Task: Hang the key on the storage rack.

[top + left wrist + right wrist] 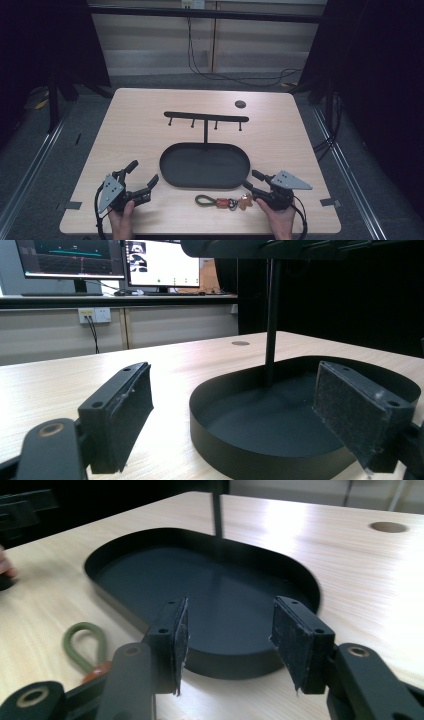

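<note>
Keychain (224, 202) lies on table (140, 120) beside right claw (250, 181), jaws apart

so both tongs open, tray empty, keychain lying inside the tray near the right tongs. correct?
Not quite. The keychain lies on the table in front of the tray, not inside it; the high view shows this. The rest holds: the left tongs and right tongs are open, and the tray is empty.
</note>
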Motion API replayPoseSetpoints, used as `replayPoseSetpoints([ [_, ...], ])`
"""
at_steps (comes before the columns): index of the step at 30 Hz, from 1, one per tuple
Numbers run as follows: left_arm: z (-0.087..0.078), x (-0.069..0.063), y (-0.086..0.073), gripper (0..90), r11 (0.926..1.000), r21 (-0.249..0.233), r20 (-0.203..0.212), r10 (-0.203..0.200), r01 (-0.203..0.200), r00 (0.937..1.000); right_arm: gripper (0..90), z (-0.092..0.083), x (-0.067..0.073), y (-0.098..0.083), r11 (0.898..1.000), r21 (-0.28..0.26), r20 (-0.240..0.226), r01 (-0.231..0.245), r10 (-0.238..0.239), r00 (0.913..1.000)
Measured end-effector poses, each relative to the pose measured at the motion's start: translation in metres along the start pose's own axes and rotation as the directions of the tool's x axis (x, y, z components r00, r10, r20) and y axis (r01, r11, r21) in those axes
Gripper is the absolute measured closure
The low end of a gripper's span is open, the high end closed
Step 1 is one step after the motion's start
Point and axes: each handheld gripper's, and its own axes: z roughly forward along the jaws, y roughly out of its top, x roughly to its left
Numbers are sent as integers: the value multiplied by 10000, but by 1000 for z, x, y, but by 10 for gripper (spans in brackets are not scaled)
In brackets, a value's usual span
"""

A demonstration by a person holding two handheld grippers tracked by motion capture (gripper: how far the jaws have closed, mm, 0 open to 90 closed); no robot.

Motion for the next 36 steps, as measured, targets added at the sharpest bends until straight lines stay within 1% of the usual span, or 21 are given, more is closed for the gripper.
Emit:
replayPoseSetpoints([
  [2,0,0,0,157,10000,31,6,43,-43,10000,514,2,3,5,9998,195,-309,50,-44,9995],
  [4,0,0,0,157,10000,11,1,-1,1,10000,481,7,4,8,9990,415,-799,-191,223,9966],
  [5,0,0,0,157,10000,0,3,-1,1,10000,496,9,4,8,9985,515,-970,-204,253,9950],
  [7,0,0,0,157,10000,32,14,57,-57,10000,508,13,5,9,9978,664,-1043,-90,159,9944],
  [9,0,0,0,157,10000,41,7,61,-61,10000,540,16,7,9,9972,730,-1385,-154,254,9900],
  [11,0,0,0,157,10000,38,4,58,-58,10000,566,19,9,12,9950,993,-1414,-136,276,9896],
  [12,0,0,0,157,10000,35,6,50,-50,10000,576,20,10,13,9945,1043,-1606,-112,280,9866],
  [14,0,0,0,157,10000,37,3,61,-61,10000,582,24,12,17,9887,1498,-1752,-39,304,9841],
  [16,0,0,0,157,10000,42,7,52,-52,10000,581,29,15,21,9823,1866,-2093,149,249,9775],
  [18,0,0,0,157,10000,35,11,55,-55,10000,568,34,19,25,9720,2319,-2504,388,211,9679],
  [21,0,0,0,157,9999,57,19,92,-92,10000,535,43,23,30,9602,2693,-3315,741,202,9432],
  [24,-1,1,0,157,9999,59,26,99,-99,9999,526,52,28,35,9405,3192,-3445,1167,5,9388],
  [26,-1,0,0,157,9999,55,22,99,-99,9999,527,56,32,38,9317,3373,-3585,1351,-56,9335],
  [29,-1,0,0,157,9999,55,20,99,-99,9999,525,61,37,43,9201,3579,-3618,1591,-204,9320],
  [30,-1,0,0,157,9999,52,24,101,-101,9999,537,63,39,44,9151,3675,-3617,1661,-239,9320],
  [31,-1,0,0,157,9999,53,24,97,-97,9999,593,65,40,45,9112,3728,-3690,1752,-277,9290],
  [32,-1,1,0,157,9999,55,23,103,-103,9999,617,67,41,46,9049,3784,-3843,1951,-381,9224],
  [33,-1,0,0,157,9999,52,26,97,-97,9999,625,69,42,47,9001,3849,-3892,2043,-424,9202],
  [34,-1,1,0,157,9999,55,28,101,-101,9999,634,71,43,48,8919,3979,-3933,2150,-459,9183],
  [35,-1,0,0,157,9999,51,24,98,-98,9999,646,73,44,48,8782,4229,-3941,2233,-437,9180],
  [36,-1,1,0,157,9999,55,23,101,-101,9999,650,76,45,49,8631,4511,-3844,2271,-418,9222],
])
